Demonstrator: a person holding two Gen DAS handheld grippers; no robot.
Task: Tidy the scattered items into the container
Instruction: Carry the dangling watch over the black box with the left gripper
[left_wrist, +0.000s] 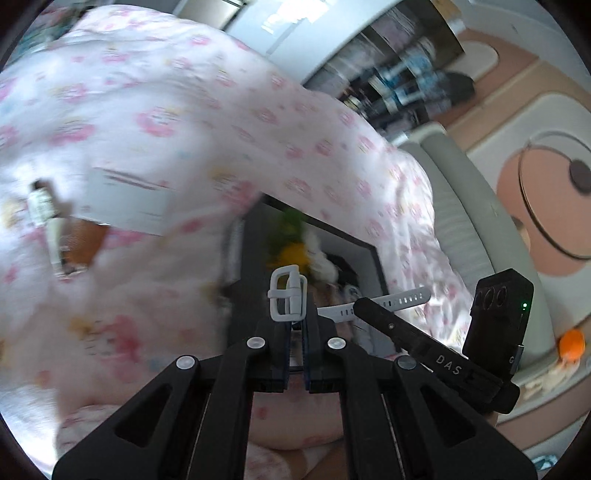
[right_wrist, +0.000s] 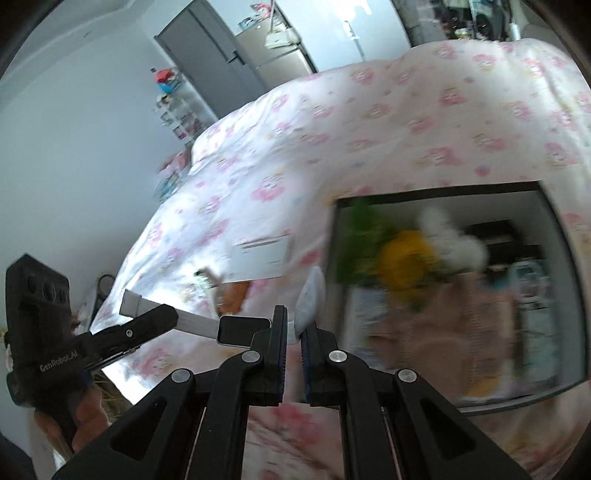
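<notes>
Both hand-held grippers held one watch (right_wrist: 242, 329) over the bed (right_wrist: 369, 122): left hand-held gripper (left_wrist: 293, 321) pinched the buckle strap, right hand-held gripper (right_wrist: 293, 332) the other strap. Mid-carry, I'd say; next, over the box (right_wrist: 565, 236) and release.

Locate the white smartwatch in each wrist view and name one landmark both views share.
Left wrist view: white smartwatch with silicone strap, lower centre, its buckle end pinched in the left tool.
Right wrist view: the smartwatch, lower left of centre, held by both tools.
Shared landmark: black rectangular box holding a yellow and white plush.
</notes>
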